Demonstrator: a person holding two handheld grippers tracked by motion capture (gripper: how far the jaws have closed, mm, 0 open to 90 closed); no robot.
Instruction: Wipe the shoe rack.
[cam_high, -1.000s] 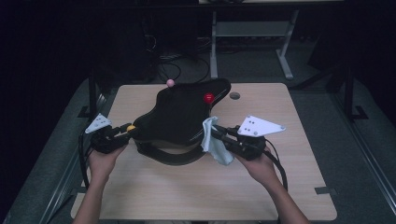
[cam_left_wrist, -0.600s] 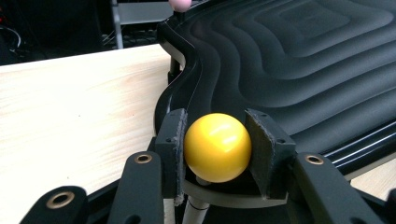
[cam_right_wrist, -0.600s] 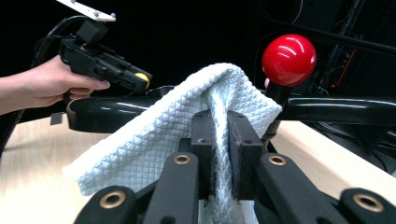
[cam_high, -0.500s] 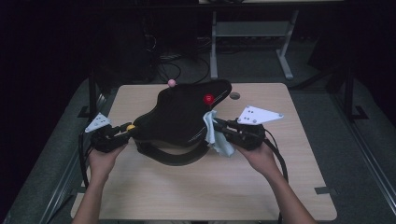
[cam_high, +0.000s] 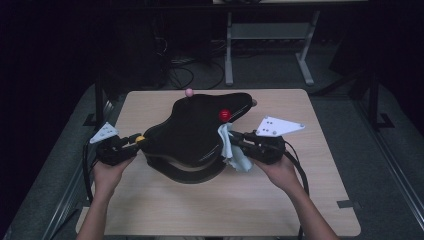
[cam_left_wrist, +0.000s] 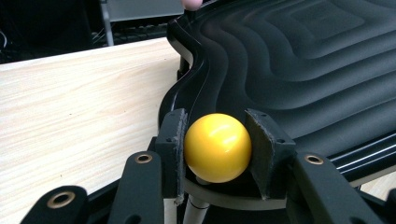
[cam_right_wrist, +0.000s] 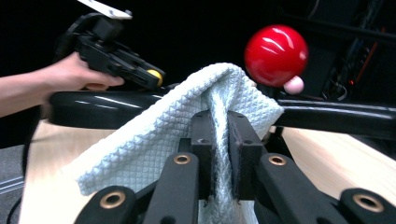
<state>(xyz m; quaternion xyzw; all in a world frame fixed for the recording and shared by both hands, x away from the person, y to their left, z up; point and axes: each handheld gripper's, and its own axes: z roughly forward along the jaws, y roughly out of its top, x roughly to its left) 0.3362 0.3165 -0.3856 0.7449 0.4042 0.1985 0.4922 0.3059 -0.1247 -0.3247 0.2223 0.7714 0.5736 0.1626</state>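
A black board with a rippled top lies on the wooden table. Ball knobs stand at its edge: yellow at the left, red at the right, pink at the far side. My left gripper is shut on the yellow ball, a pad on each side. My right gripper is shut on a pale blue waffle cloth. It holds the cloth against the board's right rim, just below the red ball.
The board covers the middle of the table, with bare wood in front and to the right. Beyond the far edge stand a grey desk frame and loose cables on a dark floor.
The right gripper has shifted slightly with the cloth along the board's right rim, toward the far side. The left gripper has stayed on the yellow ball.
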